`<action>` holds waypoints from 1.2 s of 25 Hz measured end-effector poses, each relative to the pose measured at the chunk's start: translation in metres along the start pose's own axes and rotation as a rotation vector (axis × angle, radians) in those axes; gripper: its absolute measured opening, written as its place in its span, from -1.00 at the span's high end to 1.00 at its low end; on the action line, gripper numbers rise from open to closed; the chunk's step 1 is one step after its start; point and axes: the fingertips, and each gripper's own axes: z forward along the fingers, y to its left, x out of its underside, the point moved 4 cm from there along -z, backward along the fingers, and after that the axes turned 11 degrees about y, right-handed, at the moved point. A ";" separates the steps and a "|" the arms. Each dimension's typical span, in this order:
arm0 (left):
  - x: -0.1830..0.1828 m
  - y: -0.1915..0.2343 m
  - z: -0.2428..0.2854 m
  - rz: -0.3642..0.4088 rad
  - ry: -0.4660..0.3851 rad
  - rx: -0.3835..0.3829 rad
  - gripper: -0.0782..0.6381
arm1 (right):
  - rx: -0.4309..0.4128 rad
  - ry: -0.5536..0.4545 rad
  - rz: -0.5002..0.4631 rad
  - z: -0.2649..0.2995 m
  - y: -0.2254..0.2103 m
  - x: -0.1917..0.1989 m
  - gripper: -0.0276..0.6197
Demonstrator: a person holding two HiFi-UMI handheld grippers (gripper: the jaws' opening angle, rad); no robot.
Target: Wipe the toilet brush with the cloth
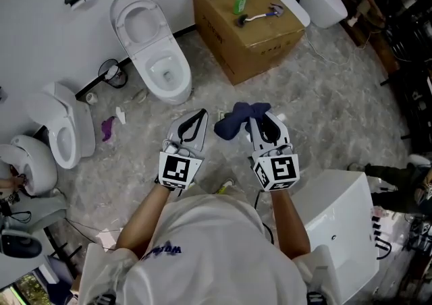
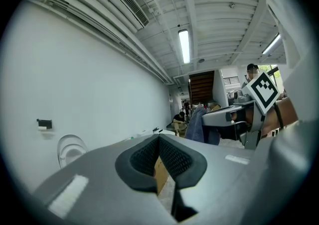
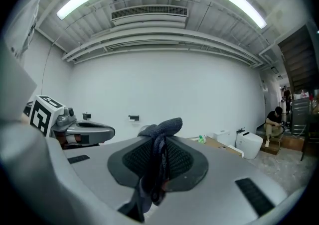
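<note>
A brush (image 1: 255, 18) with a dark head and a pale handle lies on top of the cardboard box (image 1: 260, 47) at the far side of the floor. Both grippers are held level, side by side, well short of the box. My right gripper (image 1: 260, 117) (image 3: 159, 145) is shut on a dark blue cloth (image 1: 237, 121) (image 3: 160, 130), which bunches out past its tips and hangs down between the pads. My left gripper (image 1: 200, 115) (image 2: 159, 140) has its pads meeting at the tips with nothing between them. In the left gripper view the cloth (image 2: 200, 125) shows off to the right.
An open white toilet (image 1: 152, 47) stands left of the box. More toilets (image 1: 64, 128) sit at the left wall and another (image 1: 324, 0) behind the box. A green bottle (image 1: 240, 0) stands on the box. A white unit (image 1: 344, 209) is close at my right.
</note>
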 end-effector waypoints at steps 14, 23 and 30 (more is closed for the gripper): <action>0.008 -0.001 0.005 -0.029 0.007 0.007 0.78 | -0.040 0.037 -0.057 0.000 0.010 0.006 0.71; 0.008 0.003 0.002 -0.040 0.005 -0.020 0.78 | -0.040 0.026 -0.050 -0.002 0.007 0.004 0.71; 0.009 0.001 -0.001 -0.041 0.009 -0.027 0.78 | -0.050 0.032 -0.065 -0.005 0.007 0.006 0.72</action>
